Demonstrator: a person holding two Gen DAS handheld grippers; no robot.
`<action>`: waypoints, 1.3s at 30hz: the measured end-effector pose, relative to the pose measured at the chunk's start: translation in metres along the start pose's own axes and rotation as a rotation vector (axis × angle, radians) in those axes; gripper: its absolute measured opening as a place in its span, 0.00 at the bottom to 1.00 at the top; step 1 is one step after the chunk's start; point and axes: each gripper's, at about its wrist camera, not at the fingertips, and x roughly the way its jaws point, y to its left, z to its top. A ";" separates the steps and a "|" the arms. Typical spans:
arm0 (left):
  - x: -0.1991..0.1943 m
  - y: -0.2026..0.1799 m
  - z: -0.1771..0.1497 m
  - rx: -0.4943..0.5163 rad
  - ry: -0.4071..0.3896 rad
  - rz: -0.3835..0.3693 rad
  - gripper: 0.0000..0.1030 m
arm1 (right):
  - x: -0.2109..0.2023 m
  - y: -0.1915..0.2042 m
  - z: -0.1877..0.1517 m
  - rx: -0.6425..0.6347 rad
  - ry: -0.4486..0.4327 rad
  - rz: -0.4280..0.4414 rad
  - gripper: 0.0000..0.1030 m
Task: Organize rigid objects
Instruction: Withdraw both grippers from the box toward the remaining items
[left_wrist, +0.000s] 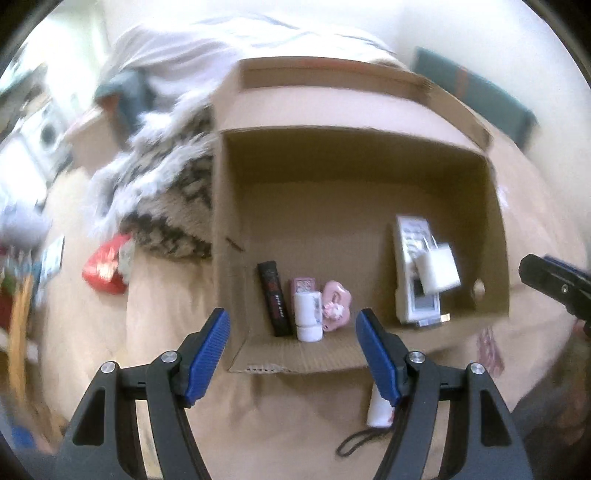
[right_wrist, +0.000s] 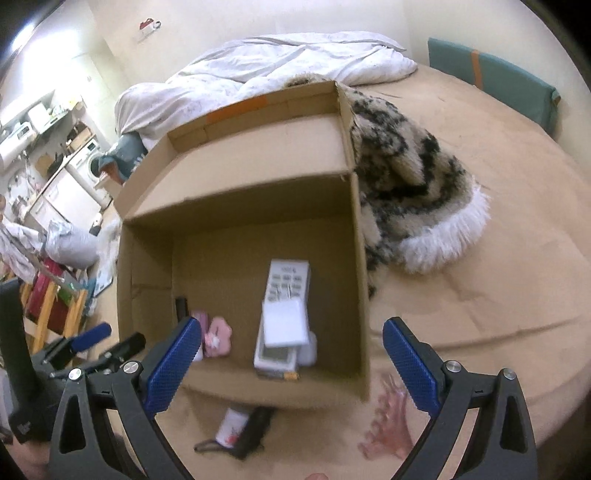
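Observation:
An open cardboard box lies on the tan bedsheet. Inside it are a black tube, a small pink box, a white bottle, a pink flower-shaped case, and a white remote with a white square box on top. My left gripper hangs open and empty over the box's near edge. My right gripper is also open and empty above the box. In front of the box lie a white tube with a black strap and a pink hair claw.
A furry black-and-cream blanket presses against one side of the box. A white duvet and a teal cushion lie farther back. A red packet sits on the sheet beside the blanket. Room clutter fills the left edge.

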 end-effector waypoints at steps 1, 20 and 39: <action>-0.001 -0.003 -0.002 0.024 -0.007 0.013 0.66 | -0.003 0.000 -0.006 -0.008 0.008 -0.008 1.00; 0.019 -0.016 -0.048 -0.068 0.185 -0.153 0.66 | 0.008 -0.056 -0.043 0.185 0.164 -0.052 1.00; 0.098 -0.055 -0.068 0.018 0.432 -0.215 0.24 | 0.028 -0.047 -0.049 0.141 0.243 -0.061 1.00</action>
